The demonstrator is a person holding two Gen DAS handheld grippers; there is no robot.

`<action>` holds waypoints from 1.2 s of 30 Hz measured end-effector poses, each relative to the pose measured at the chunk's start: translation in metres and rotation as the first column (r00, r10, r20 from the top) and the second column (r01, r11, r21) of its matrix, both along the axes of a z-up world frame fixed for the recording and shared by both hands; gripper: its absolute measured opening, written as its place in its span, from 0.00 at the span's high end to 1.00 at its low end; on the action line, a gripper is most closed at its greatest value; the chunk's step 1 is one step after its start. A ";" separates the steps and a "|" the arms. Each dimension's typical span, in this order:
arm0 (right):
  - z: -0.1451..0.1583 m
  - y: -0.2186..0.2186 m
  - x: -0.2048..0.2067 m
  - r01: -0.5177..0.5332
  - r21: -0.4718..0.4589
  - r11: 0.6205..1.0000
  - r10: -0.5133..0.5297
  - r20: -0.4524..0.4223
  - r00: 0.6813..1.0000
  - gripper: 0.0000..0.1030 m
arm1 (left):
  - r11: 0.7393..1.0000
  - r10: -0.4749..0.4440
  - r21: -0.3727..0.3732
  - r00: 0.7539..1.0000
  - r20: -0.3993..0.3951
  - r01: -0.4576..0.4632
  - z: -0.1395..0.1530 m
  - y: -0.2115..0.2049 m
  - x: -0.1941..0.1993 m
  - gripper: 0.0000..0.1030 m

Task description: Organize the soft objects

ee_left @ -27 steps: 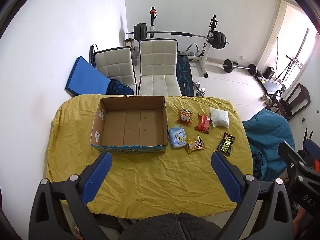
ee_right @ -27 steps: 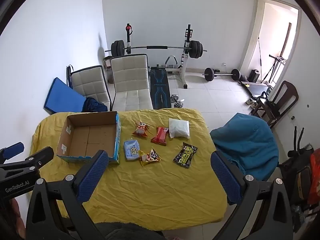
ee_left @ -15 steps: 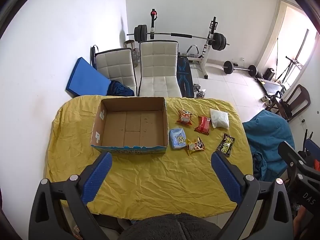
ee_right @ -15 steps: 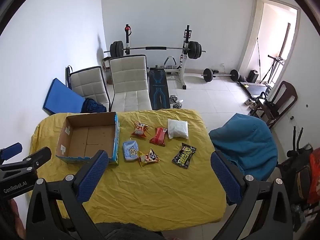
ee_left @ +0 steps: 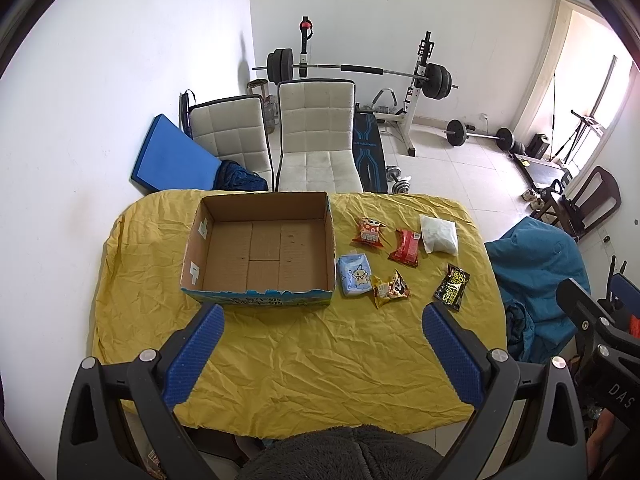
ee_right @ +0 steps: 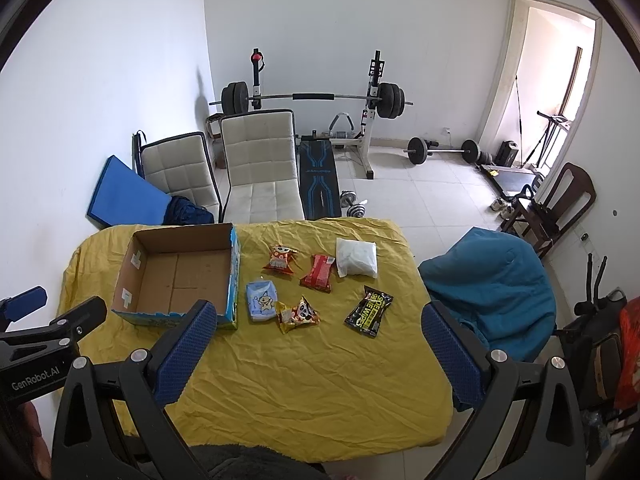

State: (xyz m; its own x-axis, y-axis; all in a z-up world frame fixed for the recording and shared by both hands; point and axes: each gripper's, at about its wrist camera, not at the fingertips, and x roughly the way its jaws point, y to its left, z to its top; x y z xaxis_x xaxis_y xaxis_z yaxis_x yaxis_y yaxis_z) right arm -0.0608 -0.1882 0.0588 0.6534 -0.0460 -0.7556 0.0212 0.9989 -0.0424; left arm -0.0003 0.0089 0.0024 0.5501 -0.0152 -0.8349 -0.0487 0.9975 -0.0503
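Note:
An empty open cardboard box [ee_left: 264, 252] [ee_right: 180, 276] stands on the yellow-covered table [ee_left: 300, 352] [ee_right: 320, 368]. To its right lie several soft packets: an orange snack bag [ee_left: 369, 232] [ee_right: 280, 262], a red packet [ee_left: 406, 247] [ee_right: 319, 273], a white pouch [ee_left: 439, 235] [ee_right: 357, 263], a light blue tissue pack [ee_left: 354, 275] [ee_right: 262, 301], a yellow-red snack bag [ee_left: 390, 289] [ee_right: 298, 314] and a black wipes pack [ee_left: 452, 287] [ee_right: 369, 311]. My left gripper [ee_left: 322, 354] and right gripper [ee_right: 316, 354] are both open and empty, high above the table's near edge.
Two white chairs [ee_left: 316, 136] stand behind the table, with a blue mat [ee_left: 174, 158] and a barbell rack [ee_left: 360, 72] beyond. A teal beanbag [ee_right: 492, 284] sits at the table's right. The left gripper shows at the left edge of the right wrist view [ee_right: 36, 336].
Both views have shifted only slightly; the table and packets sit a little lower or nearer in frame. Nothing on the table has moved, and both grippers stay open.

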 end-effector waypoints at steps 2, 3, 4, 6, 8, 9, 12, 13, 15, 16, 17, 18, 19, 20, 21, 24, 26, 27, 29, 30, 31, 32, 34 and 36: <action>-0.002 0.001 0.001 -0.001 -0.001 1.000 0.001 -0.001 1.000 0.00 | 1.000 -0.001 -0.004 1.000 -0.005 0.001 -0.003 0.000 0.003 0.01; -0.001 0.001 0.000 -0.002 -0.003 1.000 0.002 0.001 1.000 0.00 | 1.000 -0.002 -0.003 1.000 -0.005 0.002 -0.004 -0.002 0.001 0.01; 0.000 0.001 0.000 -0.003 -0.001 1.000 0.003 -0.002 1.000 0.00 | 1.000 -0.004 -0.001 1.000 -0.006 0.004 -0.003 -0.004 0.000 0.01; 0.000 0.000 -0.001 -0.003 -0.002 1.000 0.003 -0.004 1.000 0.00 | 1.000 -0.003 0.002 1.000 -0.004 0.003 -0.003 -0.004 0.000 0.01; 0.001 0.000 -0.001 -0.003 0.001 1.000 0.003 -0.004 1.000 0.00 | 1.000 -0.004 0.000 1.000 -0.004 0.004 -0.003 -0.005 0.000 0.01; 0.001 0.000 -0.002 -0.002 0.001 1.000 0.002 -0.003 1.000 0.00 | 1.000 -0.005 0.001 1.000 -0.004 0.005 -0.003 -0.005 -0.001 0.01; 0.002 0.000 -0.002 -0.002 0.001 1.000 0.002 -0.003 1.000 0.00 | 1.000 -0.003 0.001 1.000 -0.004 0.003 -0.003 -0.005 -0.001 0.01; 0.002 0.000 -0.002 -0.001 0.001 1.000 0.001 -0.002 1.000 0.00 | 1.000 -0.003 0.000 1.000 -0.003 0.003 -0.003 -0.005 -0.001 0.01; 0.002 -0.002 -0.002 -0.003 0.002 1.000 0.003 -0.002 1.000 0.00 | 1.000 -0.003 0.003 1.000 -0.003 0.003 -0.003 -0.005 -0.001 0.01; 0.002 -0.001 -0.001 -0.002 0.003 1.000 0.002 -0.003 1.000 0.00 | 1.000 -0.003 0.001 1.000 -0.002 0.003 -0.003 -0.005 -0.001 0.01; 0.002 -0.002 -0.002 -0.004 0.003 1.000 0.004 -0.003 1.000 0.00 | 1.000 -0.003 0.001 1.000 -0.002 0.003 -0.003 -0.005 -0.001 0.01; 0.003 -0.002 -0.003 -0.003 0.002 1.000 0.003 -0.002 1.000 0.00 | 1.000 -0.003 0.002 1.000 -0.001 0.003 -0.003 -0.006 -0.001 0.01; 0.004 -0.002 -0.002 -0.003 0.003 1.000 0.003 -0.001 1.000 0.00 | 1.000 -0.003 0.002 1.000 -0.001 0.003 -0.003 -0.006 -0.002 0.01; 0.004 -0.002 -0.002 -0.004 0.004 1.000 0.004 -0.001 1.000 0.00 | 1.000 -0.004 0.002 1.000 -0.001 0.004 -0.003 -0.006 -0.002 0.01; 0.004 -0.002 -0.002 -0.003 0.004 1.000 0.003 -0.002 1.000 0.00 | 1.000 -0.005 0.004 1.000 0.000 0.005 -0.003 -0.006 -0.001 0.01; 0.004 -0.001 -0.002 -0.004 0.004 1.000 0.004 -0.003 1.000 0.00 | 1.000 -0.003 0.004 1.000 0.000 0.003 -0.002 -0.007 -0.001 0.01; 0.004 -0.001 -0.003 -0.005 0.002 1.000 0.005 -0.001 1.000 0.00 | 1.000 -0.002 0.006 1.000 0.000 0.002 -0.001 -0.008 -0.001 0.01; 0.004 -0.002 -0.002 -0.004 0.003 1.000 0.004 -0.002 1.000 0.00 | 1.000 -0.003 0.005 1.000 0.001 0.003 -0.001 -0.007 -0.001 0.01; 0.005 -0.002 -0.003 -0.005 0.004 1.000 0.005 -0.002 1.000 0.00 | 1.000 -0.002 0.007 1.000 0.002 0.002 -0.001 -0.007 -0.001 0.01; 0.005 -0.002 -0.003 -0.007 0.004 1.000 0.007 -0.001 1.000 0.00 | 1.000 -0.002 0.008 1.000 0.003 0.002 0.000 -0.007 -0.002 0.01; 0.006 -0.001 -0.004 -0.005 0.002 1.000 0.005 0.000 1.000 0.00 | 1.000 -0.002 0.006 1.000 0.004 0.002 0.001 -0.007 -0.001 0.01; 0.007 -0.001 -0.004 -0.007 0.001 1.000 0.007 0.001 1.000 0.00 | 1.000 -0.001 0.007 1.000 0.006 0.001 0.002 -0.007 -0.002 0.01; 0.008 -0.001 -0.005 -0.010 0.002 1.000 0.010 0.002 1.000 0.00 | 1.000 -0.001 0.009 1.000 0.006 0.001 0.003 -0.007 -0.002 0.01; 0.008 0.000 -0.005 -0.011 -0.001 1.000 0.011 0.004 1.000 0.00 | 1.000 0.001 0.008 1.000 0.008 -0.001 0.003 -0.007 -0.002 0.01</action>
